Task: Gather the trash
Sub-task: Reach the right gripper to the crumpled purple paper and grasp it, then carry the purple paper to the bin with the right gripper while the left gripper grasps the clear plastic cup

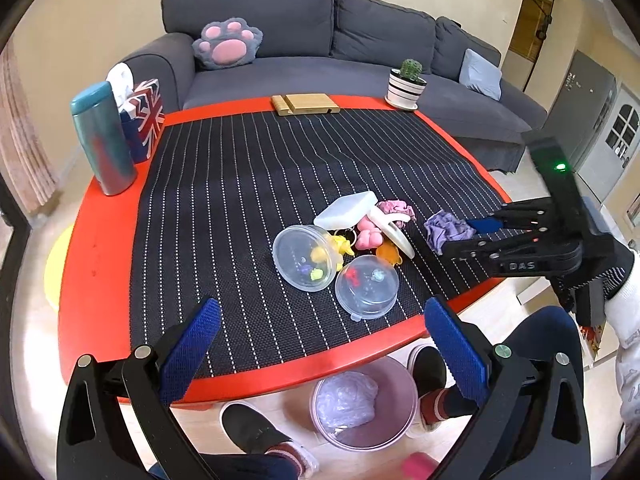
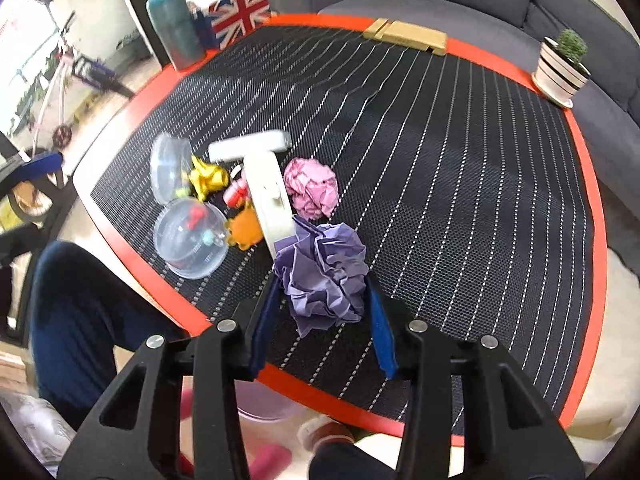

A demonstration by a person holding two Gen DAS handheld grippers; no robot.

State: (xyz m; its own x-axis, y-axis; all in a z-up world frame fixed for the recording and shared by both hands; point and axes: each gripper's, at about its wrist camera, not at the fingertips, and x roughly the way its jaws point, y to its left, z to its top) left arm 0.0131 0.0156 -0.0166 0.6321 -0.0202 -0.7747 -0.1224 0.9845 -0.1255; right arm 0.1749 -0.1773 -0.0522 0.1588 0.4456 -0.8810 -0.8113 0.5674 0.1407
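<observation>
While my right jaws (image 2: pixel 322 312) pinch purple paper wad (image 2: pixel 324 276) on bench (image 2: pixel 440 184), left jaws (image 1: pixel 320 344) hang wide open, empty. Grab step underway; next lift, carry over to pink bin (image 1: pixel 362 404) below near edge, I guess.

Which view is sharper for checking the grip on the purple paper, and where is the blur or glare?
Right wrist view: purple paper ball is sharp between the right gripper pads; left edge smeared, window overexposed. Left wrist view: crisp, but strong fisheye bending at the table rim.
</observation>
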